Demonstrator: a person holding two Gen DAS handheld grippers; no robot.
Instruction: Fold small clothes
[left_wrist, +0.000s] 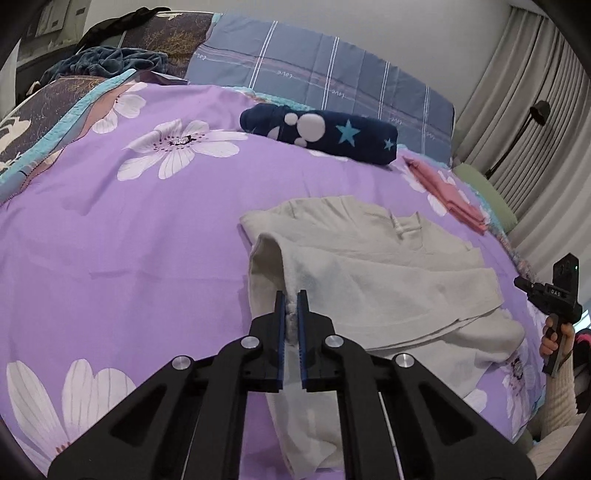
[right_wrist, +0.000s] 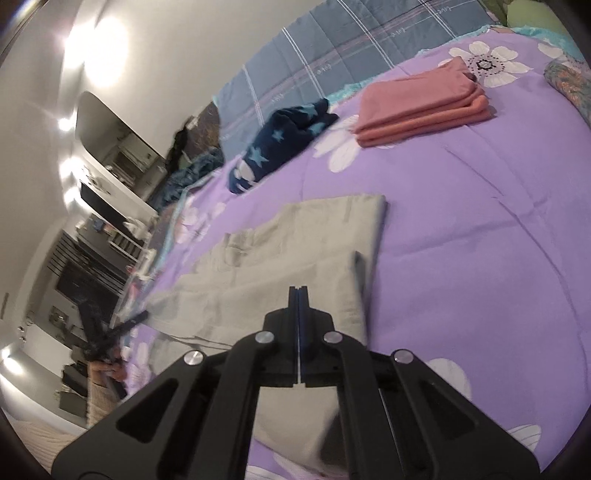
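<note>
A purple floral bedspread carries the cream garment, half folded at its centre. The left gripper pinches a raised edge of it; the right gripper is clenched, seemingly on cloth. Uneven pulling could skew the fold.

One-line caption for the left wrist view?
Left gripper shut on cream garment, lifting a fold over the purple floral bedspread.

A home bedroom: bed with purple floral quilt, plaid pillow, grey curtains, floor lamp.
</note>
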